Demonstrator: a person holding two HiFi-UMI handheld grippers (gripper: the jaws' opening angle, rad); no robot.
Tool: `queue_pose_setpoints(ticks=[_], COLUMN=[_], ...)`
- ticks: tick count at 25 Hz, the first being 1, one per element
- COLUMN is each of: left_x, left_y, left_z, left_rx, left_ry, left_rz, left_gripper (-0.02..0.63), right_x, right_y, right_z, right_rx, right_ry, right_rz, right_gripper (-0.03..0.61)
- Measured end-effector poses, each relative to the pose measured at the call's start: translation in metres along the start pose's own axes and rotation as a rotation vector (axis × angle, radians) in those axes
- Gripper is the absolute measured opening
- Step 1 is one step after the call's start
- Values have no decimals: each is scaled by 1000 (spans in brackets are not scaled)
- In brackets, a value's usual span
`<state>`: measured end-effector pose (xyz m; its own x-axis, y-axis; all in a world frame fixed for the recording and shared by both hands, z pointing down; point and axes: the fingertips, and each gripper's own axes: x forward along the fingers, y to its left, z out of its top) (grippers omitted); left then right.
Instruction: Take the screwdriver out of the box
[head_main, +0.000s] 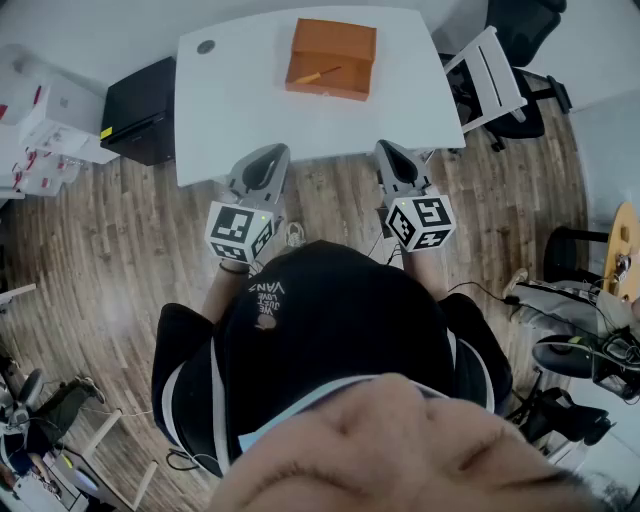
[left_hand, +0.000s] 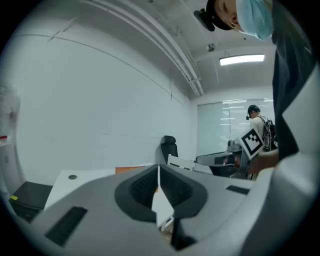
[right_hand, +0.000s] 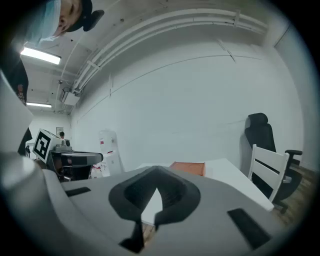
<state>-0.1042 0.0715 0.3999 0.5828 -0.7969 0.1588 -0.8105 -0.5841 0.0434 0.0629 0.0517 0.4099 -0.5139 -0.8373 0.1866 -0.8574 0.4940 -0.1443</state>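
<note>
The slim screwdriver with a yellow-orange handle (head_main: 318, 74) lies slantwise in the flat, orange rectangular box (head_main: 332, 45). The box stands toward the far side of the white, smooth-topped surface (head_main: 240, 110). Nothing is gripped yet, so the reach looks like the step ahead, and that is where trouble is likely.

Both tools are closed. If one enters the box before its jaws spread, the tips would probably only shove the screwdriver along the bottom or jam it against a wall. The box looks light and stands free, so a knock on its rim could slide it toward the far edge. The screwdriver is thin and lies low, so a shallow approach may skate over it. A pinch near its tip rather than at the handle could let it swing and drop.

The left hand-held gripper (head_main: 271, 152) and the right hand-held gripper (head_main: 386, 148) are held side by side in front of the person's chest. They sit about at the near edge of the surface, well apart from the box. Both point forward toward it, tipped slightly below level. In each one's own view the jaws meet at the tips with nothing between them.
</note>
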Motion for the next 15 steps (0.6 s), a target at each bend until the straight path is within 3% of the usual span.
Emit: queue_pose_setpoints(ticks=[15], left_x=[4], left_y=[34], left_z=[-5], left_rx=[-19], left_ry=[-22], left_rz=[-26], left_gripper=[25], right_x=[30], right_y=[19], right_z=[-1], right_rx=[37], right_ry=[-43], right_rz=[-6], right_gripper=[12])
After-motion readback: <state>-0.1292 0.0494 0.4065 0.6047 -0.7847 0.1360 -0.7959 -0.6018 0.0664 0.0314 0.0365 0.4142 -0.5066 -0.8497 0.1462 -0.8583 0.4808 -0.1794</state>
